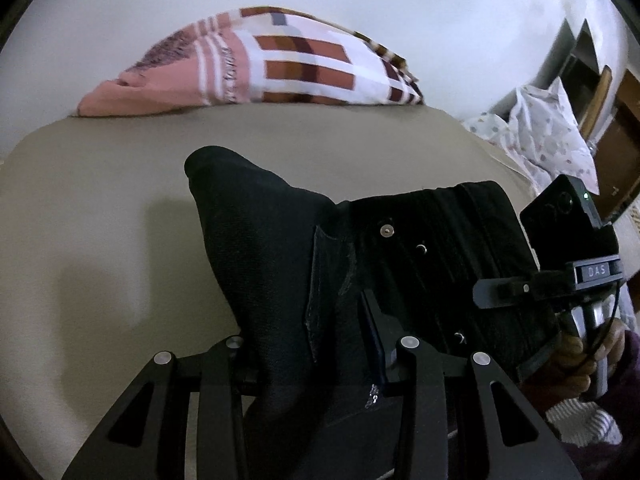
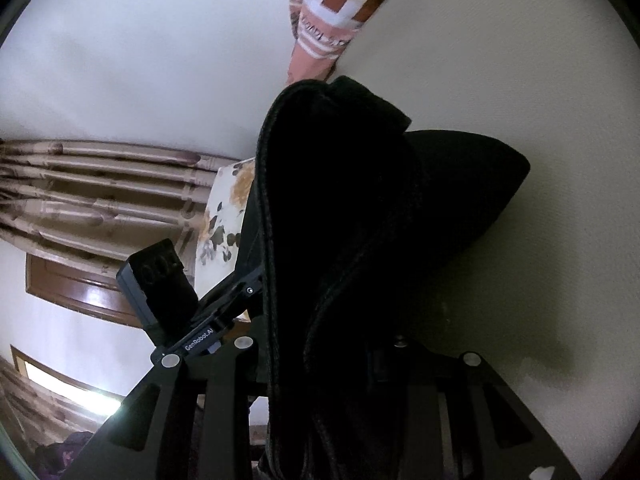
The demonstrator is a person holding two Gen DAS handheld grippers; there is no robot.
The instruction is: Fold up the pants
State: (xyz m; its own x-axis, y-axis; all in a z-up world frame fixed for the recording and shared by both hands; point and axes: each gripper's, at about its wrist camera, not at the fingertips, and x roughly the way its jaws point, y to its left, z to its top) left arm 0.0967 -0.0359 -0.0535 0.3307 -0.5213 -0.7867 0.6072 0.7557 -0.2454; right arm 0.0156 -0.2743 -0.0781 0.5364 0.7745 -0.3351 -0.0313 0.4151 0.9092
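Observation:
The black pants (image 1: 280, 264) hang bunched over the beige bed (image 1: 100, 208), waistband with metal snaps to the right. My left gripper (image 1: 320, 360) is shut on the pants cloth, which fills the space between its fingers. My right gripper (image 1: 516, 292) shows at the right of the left wrist view, clamped on the waistband edge. In the right wrist view the pants (image 2: 360, 240) drape up out of my right gripper (image 2: 340, 360), which is shut on them. The left gripper (image 2: 224, 300) appears beside the cloth there.
A checked pink, white and brown pillow (image 1: 272, 64) lies at the bed's far edge. A floral white cloth (image 1: 548, 140) sits at the right. A curtain (image 2: 100, 184) and wooden frame (image 2: 72, 288) show beyond the bed.

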